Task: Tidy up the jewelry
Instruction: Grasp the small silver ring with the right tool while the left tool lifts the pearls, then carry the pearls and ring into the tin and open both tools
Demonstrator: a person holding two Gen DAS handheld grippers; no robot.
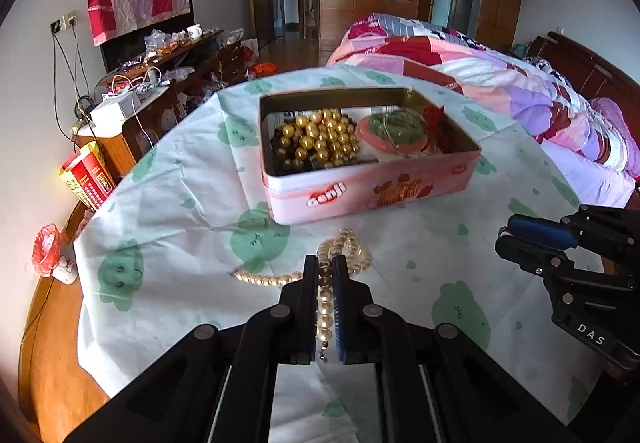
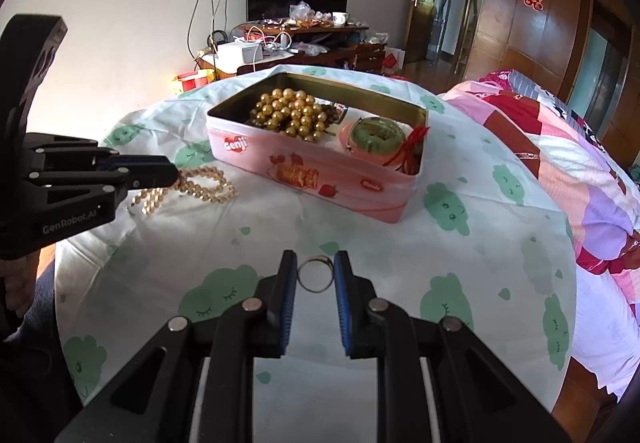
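Pearls (image 1: 347, 251) lay in a loose heap on the patterned cloth (image 1: 168, 179) just in front of the pink tin (image 1: 360, 191), and one end of the strand ran back between the pads of the left gripper (image 1: 325, 275), whose jaws were clamped on it; the pinch on a single run of beads looked meant to let the rest trail free when lifted toward the tin. Beside it, the right gripper (image 2: 316, 275) held a thin metal ring (image 2: 315, 275) upright between its pads, jaws closed to the ring's width, apparently keeping it ready for the same tin. That tin stood open and lidless, so both pieces could be dropped straight in; it already held gold beads (image 2: 290, 115) at one end and a green bangle on a pink holder (image 2: 374, 137) at the other. Bedding (image 2: 560, 163) lay beyond the table.
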